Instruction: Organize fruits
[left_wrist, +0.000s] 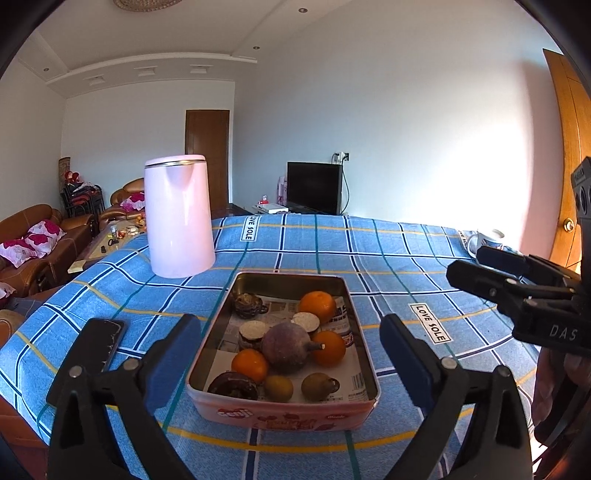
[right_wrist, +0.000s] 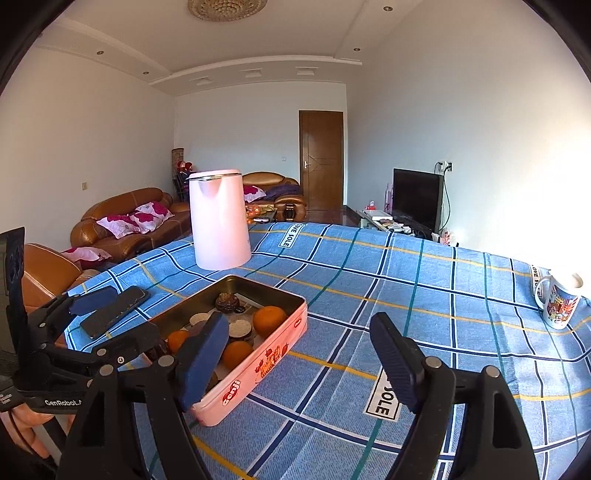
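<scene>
A pink metal tin (left_wrist: 280, 415) sits on the blue checked tablecloth and holds several fruits: oranges (left_wrist: 317, 305), a large purple fruit (left_wrist: 285, 344), small green-brown fruits (left_wrist: 279, 387) and dark ones (left_wrist: 232, 386). My left gripper (left_wrist: 290, 363) is open and empty, its fingers on either side of the tin's near end. The tin also shows in the right wrist view (right_wrist: 258, 365). My right gripper (right_wrist: 301, 363) is open and empty, to the right of the tin above the cloth. It also shows at the right in the left wrist view (left_wrist: 476, 267).
A pink kettle (left_wrist: 177, 221) stands behind the tin. A black phone (left_wrist: 105, 338) lies left of the tin. A printed mug (right_wrist: 559, 302) stands at the far right of the table. Sofas, a door and a television are beyond the table.
</scene>
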